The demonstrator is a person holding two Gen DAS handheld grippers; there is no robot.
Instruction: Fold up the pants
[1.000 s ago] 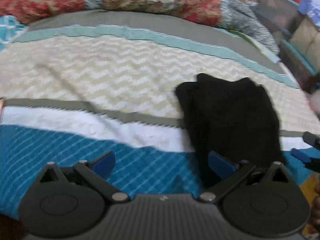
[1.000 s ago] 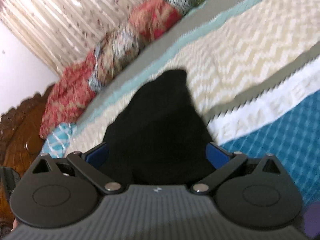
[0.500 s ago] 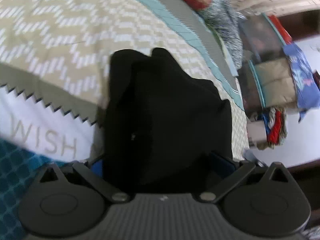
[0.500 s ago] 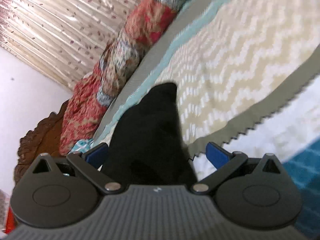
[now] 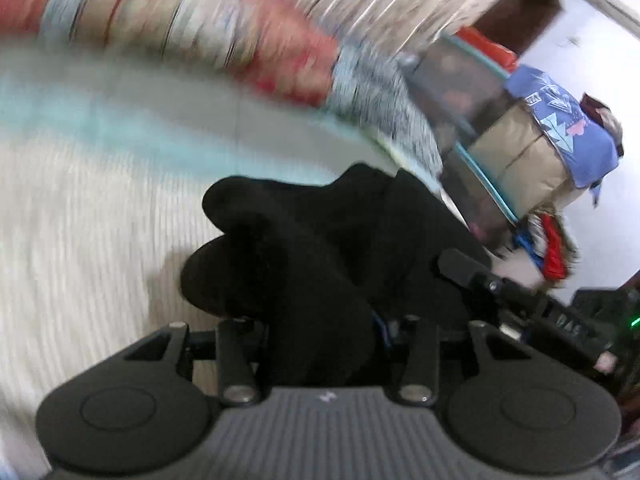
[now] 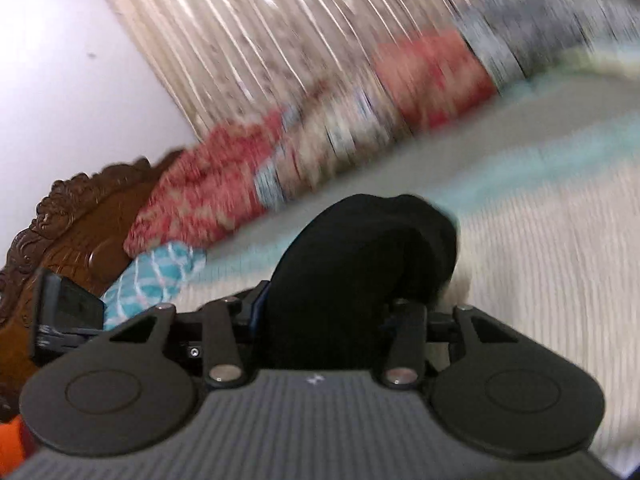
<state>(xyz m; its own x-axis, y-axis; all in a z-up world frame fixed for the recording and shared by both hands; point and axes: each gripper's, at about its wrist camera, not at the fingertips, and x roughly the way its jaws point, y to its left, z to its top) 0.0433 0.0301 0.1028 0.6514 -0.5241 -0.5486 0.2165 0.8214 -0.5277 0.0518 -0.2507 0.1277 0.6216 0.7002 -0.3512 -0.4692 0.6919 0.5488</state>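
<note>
The black pants (image 5: 312,248) are bunched in a thick folded bundle and lifted above the bed. My left gripper (image 5: 324,332) is shut on their near edge; the cloth hides its fingertips. The right gripper's body (image 5: 500,284) shows just to the right, beside the same bundle. In the right wrist view the pants (image 6: 360,256) rise in a rounded fold between the jaws, and my right gripper (image 6: 324,320) is shut on them. The left gripper's body (image 6: 64,312) shows at the left edge.
The bed has a cream chevron and teal cover (image 5: 80,220). Red patterned pillows (image 6: 224,196) lie along its far side before a striped curtain (image 6: 280,40). A carved wooden headboard (image 6: 72,224) is at left. Stacked boxes and bags (image 5: 528,148) stand beyond the bed's right edge.
Both grippers have shut on the pants' near edge and lifted it, swinging up and toward the pillows. The flat cloth is now bunched; both views are blurred by motion.
</note>
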